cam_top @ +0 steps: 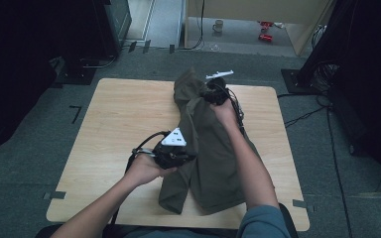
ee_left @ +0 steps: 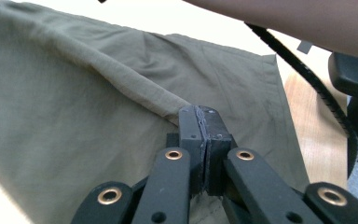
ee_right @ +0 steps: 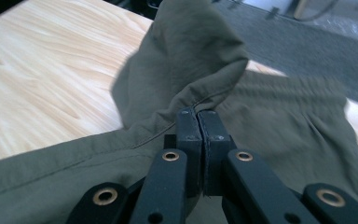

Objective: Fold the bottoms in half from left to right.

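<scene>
- Olive-green garment (cam_top: 213, 153), lying lengthwise on the right half of the wooden bench (cam_top: 114, 129), from near the far edge down toward the near edge.
- Far end of the garment bunched and lifted off the bench near the far edge; near end resting flat, close to the near edge.
- Left gripper (cam_top: 176, 154) at the garment's left edge, roughly midway along the bench, with a grey three-cornered plate on top.
- In the left gripper view, fingers (ee_left: 189, 126) pressed together, pinching a raised fold of the olive fabric (ee_left: 98, 93); cloth pulled into a ridge running up and away from the pinch.
- Right gripper (cam_top: 217, 91) near the far edge of the bench, at the lifted end of the garment.
- In the right gripper view, fingers (ee_right: 189, 126) pressed together, pinching a seamed edge of the fabric (ee_right: 186, 56); cloth humped up just beyond the pinch and draped to both sides.
- 2 forearms entering from the near edge in the high view: left hand (cam_top: 146, 168) over bare wood beside the garment, right hand (cam_top: 225, 113) and forearm stretched over the garment itself.
- Black cable (ee_left: 303, 70) trailing across the left gripper view, beside the garment's hem.
- Bare wood to the left of the garment, all the way to the left edge.
</scene>
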Motion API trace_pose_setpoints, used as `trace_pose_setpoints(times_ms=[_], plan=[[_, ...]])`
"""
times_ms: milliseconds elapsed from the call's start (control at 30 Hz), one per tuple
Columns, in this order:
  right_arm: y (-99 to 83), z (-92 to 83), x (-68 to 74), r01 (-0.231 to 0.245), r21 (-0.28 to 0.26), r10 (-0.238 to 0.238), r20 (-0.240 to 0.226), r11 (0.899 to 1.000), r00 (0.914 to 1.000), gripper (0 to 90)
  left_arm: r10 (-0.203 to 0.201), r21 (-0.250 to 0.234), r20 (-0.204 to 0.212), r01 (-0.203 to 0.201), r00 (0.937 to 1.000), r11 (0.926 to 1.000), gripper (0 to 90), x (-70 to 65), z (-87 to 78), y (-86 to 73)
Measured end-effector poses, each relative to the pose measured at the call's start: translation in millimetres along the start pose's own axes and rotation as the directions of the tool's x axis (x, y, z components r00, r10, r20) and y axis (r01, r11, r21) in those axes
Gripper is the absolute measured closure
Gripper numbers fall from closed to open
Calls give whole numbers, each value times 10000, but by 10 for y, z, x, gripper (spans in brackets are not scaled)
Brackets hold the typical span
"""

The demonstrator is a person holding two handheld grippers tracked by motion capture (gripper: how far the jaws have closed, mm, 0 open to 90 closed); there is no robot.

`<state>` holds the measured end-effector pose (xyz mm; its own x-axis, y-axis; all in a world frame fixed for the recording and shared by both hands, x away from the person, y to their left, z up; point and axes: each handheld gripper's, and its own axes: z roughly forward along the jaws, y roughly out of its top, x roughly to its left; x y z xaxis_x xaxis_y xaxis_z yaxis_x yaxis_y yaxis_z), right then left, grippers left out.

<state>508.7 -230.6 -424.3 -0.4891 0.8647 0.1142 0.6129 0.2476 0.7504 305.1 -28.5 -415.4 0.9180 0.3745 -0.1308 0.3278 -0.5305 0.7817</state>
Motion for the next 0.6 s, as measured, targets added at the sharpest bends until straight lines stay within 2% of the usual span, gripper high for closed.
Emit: trace_pose_setpoints(times_ms=[100, 133, 200, 267, 400, 600], plan=[[-112, 10, -119, -105, 249, 97, 310, 9996, 9995, 889, 10, 175, 178, -14, 9998, 9998, 900, -6, 205, -23], [-174, 28, -186, -17, 565, -11, 497, 9984, 9988, 888, -1, 263, 201, -5, 9998, 9997, 900, -15, 273, -37], [-203, 37, -212, 42, 708, -85, 618, 9975, 9981, 889, 65, 414, 248, -75, 9997, 9991, 900, -27, 409, -66], [-278, 54, -245, 208, 671, -274, 993, 9975, 9947, 889, 82, 575, 286, -99, 9996, 9983, 900, -32, 543, -101], [-400, 114, -306, 516, 1106, -672, 1423, 9925, 9875, 889, -312, 780, 405, 279, 9987, 9966, 900, -9, 758, -190], [-514, 217, -380, 351, 1839, -620, 1426, 9823, 9878, 888, -643, 1463, 247, 600, 9976, 9874, 899, 62, 927, -313]])
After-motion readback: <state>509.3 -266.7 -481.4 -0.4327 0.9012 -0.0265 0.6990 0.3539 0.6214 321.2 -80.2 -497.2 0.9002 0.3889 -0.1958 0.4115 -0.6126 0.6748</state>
